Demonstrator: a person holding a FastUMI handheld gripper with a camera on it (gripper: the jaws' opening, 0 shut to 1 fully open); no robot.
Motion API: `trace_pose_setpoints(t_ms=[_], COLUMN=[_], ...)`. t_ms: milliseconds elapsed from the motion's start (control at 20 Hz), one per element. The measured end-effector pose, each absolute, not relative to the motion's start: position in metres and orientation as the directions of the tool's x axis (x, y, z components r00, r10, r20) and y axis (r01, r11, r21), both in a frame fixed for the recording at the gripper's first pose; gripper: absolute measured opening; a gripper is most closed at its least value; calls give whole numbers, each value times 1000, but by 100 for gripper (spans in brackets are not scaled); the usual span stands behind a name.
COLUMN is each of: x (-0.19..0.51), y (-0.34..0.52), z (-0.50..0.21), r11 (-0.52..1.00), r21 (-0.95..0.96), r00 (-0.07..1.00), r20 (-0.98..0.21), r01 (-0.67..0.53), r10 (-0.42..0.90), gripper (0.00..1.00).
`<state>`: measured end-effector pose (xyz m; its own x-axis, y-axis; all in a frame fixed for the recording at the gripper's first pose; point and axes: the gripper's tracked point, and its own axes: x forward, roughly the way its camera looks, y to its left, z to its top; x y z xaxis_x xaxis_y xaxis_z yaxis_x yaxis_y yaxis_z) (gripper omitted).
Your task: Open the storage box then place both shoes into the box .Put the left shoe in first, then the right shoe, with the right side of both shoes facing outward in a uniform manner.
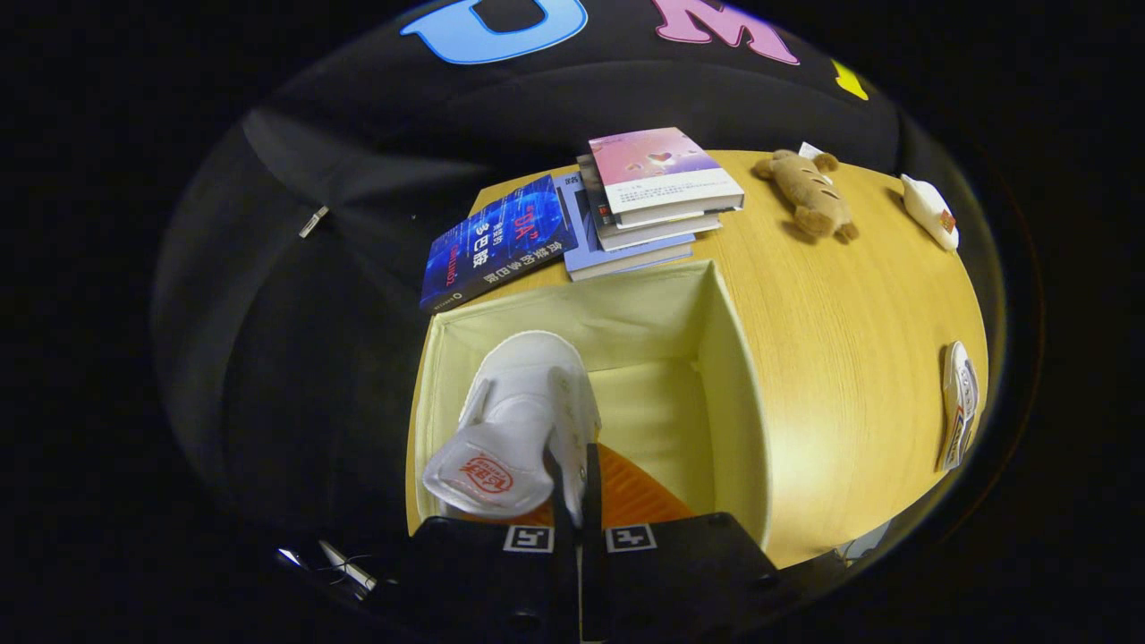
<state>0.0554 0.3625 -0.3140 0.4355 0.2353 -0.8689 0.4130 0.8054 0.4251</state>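
Hand-held gripper (572, 465) clamped on one white shoe (519, 420) over one open storage box (733, 358).

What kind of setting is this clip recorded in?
Likely a staged recording booth, not a lived-in room: a wooden table against a black cloth wall, holding stacked books, a plush toy and an open storage box. The claw grips a white shoe.

Hand-held gripper (572, 483): two slim fingers on broad blocky carriages, each bearing a square fiducial marker with a pale border.
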Motion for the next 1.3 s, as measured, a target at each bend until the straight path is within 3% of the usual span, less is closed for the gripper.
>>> trace_pose_setpoints(t_ms=[150, 250, 300, 350, 450, 550, 900, 1150, 1300], x=[56, 61, 63, 64, 63, 58, 34, -20, -78], y=[367, 372, 377, 382, 391, 392, 321, 177, 80], z=[-317, -312, -310, -306, -298, -288, -223, -202, -221], r11=[801, 775, 755, 742, 738, 746, 742, 832, 899], r21=[429, 478, 512, 540, 575, 589, 640, 510, 338], r00=[438, 460, 477, 487, 495, 509, 647, 753, 747], r20=[-868, -844, -826, -809, -784, -766, -655, -631, -664], r01=[418, 413, 410, 397, 352, 311, 200, 221, 280], r10=[236, 275, 301, 329, 375, 393, 391, 187, 17], gripper=[6, 13, 29, 36, 59, 99, 99, 99, 98])
